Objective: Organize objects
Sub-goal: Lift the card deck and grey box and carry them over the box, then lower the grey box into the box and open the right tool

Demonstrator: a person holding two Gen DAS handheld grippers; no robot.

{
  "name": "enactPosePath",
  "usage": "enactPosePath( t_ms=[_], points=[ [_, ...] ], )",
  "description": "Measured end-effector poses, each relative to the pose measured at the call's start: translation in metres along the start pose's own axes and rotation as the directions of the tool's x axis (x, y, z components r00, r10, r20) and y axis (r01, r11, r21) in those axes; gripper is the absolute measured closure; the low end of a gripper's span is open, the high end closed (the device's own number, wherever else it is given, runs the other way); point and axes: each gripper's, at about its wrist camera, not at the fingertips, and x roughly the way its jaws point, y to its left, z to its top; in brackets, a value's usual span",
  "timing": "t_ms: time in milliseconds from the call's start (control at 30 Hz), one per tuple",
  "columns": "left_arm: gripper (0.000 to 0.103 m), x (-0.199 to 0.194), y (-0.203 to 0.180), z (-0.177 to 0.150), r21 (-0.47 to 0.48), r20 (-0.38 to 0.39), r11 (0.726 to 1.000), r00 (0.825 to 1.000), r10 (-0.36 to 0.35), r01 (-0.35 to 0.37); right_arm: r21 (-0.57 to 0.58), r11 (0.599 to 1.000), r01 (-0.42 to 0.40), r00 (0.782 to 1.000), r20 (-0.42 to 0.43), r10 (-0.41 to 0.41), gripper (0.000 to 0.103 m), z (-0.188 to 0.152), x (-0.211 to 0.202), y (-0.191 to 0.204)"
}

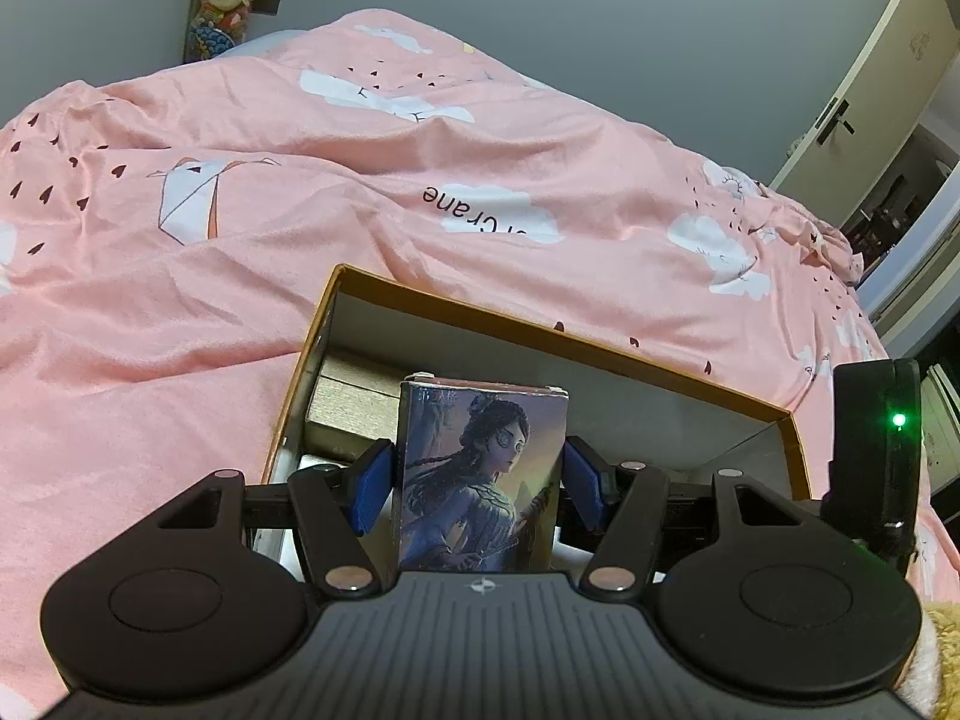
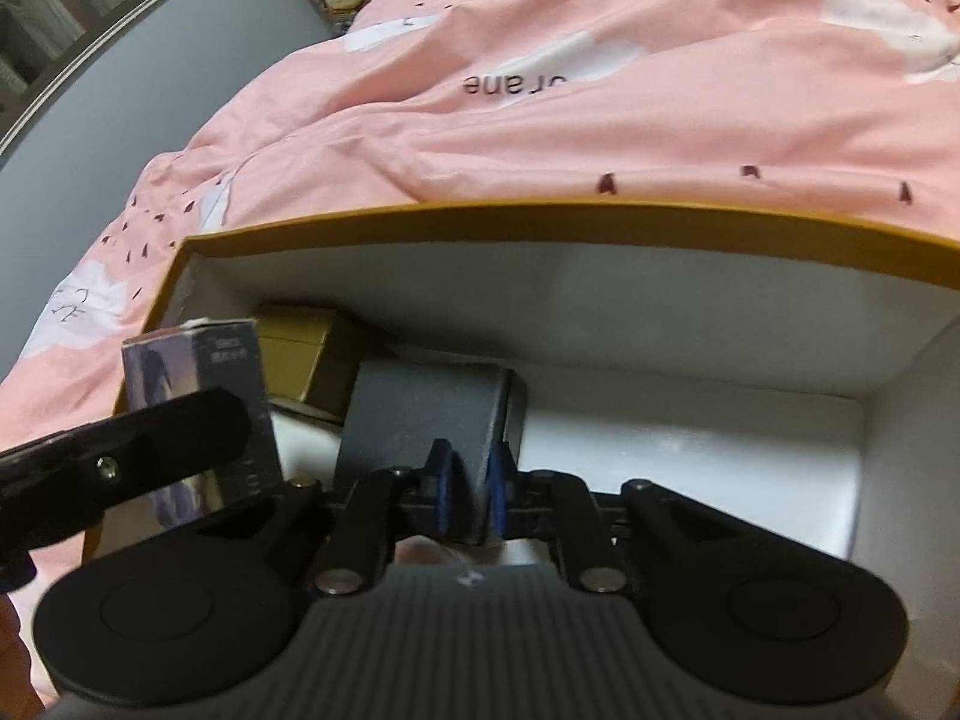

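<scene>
An open cardboard box with an orange rim (image 1: 540,324) (image 2: 540,213) lies on a pink bed. My left gripper (image 1: 477,480) is shut on an illustrated card box (image 1: 480,480) that shows a girl, held upright over the box's left part. That card box also shows at the left of the right wrist view (image 2: 198,384). My right gripper (image 2: 471,489) is shut on a dark grey box (image 2: 426,414), held inside the cardboard box near its white floor (image 2: 690,444). Tan boxes (image 1: 348,396) (image 2: 294,354) lie in the far left corner.
The pink duvet (image 1: 300,180) with white clouds surrounds the box. Plush toys (image 1: 225,0) hang at the grey wall behind the bed. A door (image 1: 870,90) stands at the right. The left gripper's body (image 2: 120,468) shows at the left in the right wrist view.
</scene>
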Motion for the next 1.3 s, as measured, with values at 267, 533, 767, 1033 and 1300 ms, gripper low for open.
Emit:
enactPosePath(
  t_ms=[267,533,767,1033,1300],
  points=[
    [0.034,-0.002,-0.01,0.003,0.015,0.002,1.0,1.0,-0.023,0.023,-0.07,0.996,0.055,0.997,0.054,-0.051,0.085,-0.002,-0.029,0.003],
    [0.034,0.018,-0.054,0.001,0.031,-0.032,0.996,0.996,-0.081,0.082,-0.207,0.946,0.25,0.965,0.128,-0.227,0.085,-0.013,-0.072,-0.005],
    [0.034,0.058,-0.075,-0.006,0.069,-0.14,0.995,0.989,-0.056,0.067,-0.267,0.92,0.285,0.958,0.119,-0.262,0.085,-0.019,-0.078,-0.019],
    [0.034,0.089,-0.082,-0.002,0.113,-0.256,0.99,0.965,-0.055,0.087,-0.34,0.891,0.299,0.954,0.081,-0.29,0.085,-0.023,-0.063,-0.02],
    [0.033,0.109,-0.084,0.002,0.133,-0.319,0.987,0.947,-0.043,0.09,-0.353,0.894,0.278,0.959,0.055,-0.277,0.086,-0.02,-0.051,-0.021]
  ],
)
